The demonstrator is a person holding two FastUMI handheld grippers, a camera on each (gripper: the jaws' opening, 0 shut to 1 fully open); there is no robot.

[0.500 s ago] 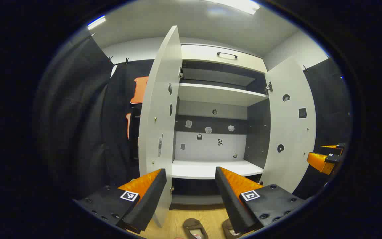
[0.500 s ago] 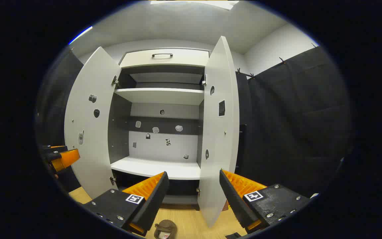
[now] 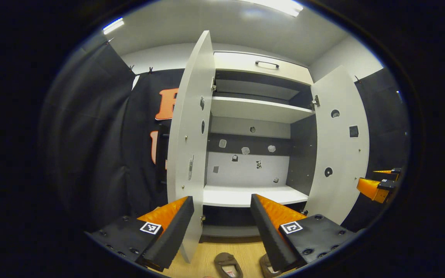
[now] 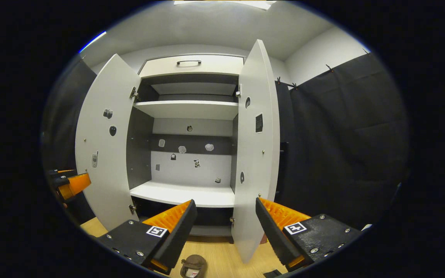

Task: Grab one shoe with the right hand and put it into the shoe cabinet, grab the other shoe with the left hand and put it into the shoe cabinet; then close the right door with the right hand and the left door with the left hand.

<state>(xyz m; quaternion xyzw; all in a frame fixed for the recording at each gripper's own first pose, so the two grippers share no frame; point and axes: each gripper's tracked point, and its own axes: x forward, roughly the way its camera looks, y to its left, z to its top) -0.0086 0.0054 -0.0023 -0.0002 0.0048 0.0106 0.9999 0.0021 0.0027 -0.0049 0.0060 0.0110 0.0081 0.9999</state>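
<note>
The shoe cabinet [image 3: 253, 154] stands against the booth wall with both doors swung wide; its left door [image 3: 189, 146] and right door [image 3: 340, 146] both stand out toward the cameras, and the lower shelf [image 3: 245, 196] inside the cabinet lies bare and white, with a second shelf [image 3: 257, 110] above it and a drawer front with a dark handle [image 3: 267, 63] at the top of the cabinet; small stickers dot the cabinet's back panel and the inner faces of its doors. The left gripper [image 3: 222, 220] hangs in front of the cabinet below the lower shelf, its fingers spread wide apart with nothing between them; on the wooden floor [image 3: 222, 249] just before the cabinet's base lie two brown shoes, one shoe [image 3: 227, 264] toward the left door and the other shoe [image 3: 265, 265] partly hidden behind the gripper's finger. In the right gripper view the right gripper [image 4: 224, 224] likewise gapes empty before the cabinet, the right door's lower edge showing between its fingers; a shoe [image 4: 193, 266] lies on the floor below it; the left gripper [image 4: 70, 181] shows beside the left door.
</note>
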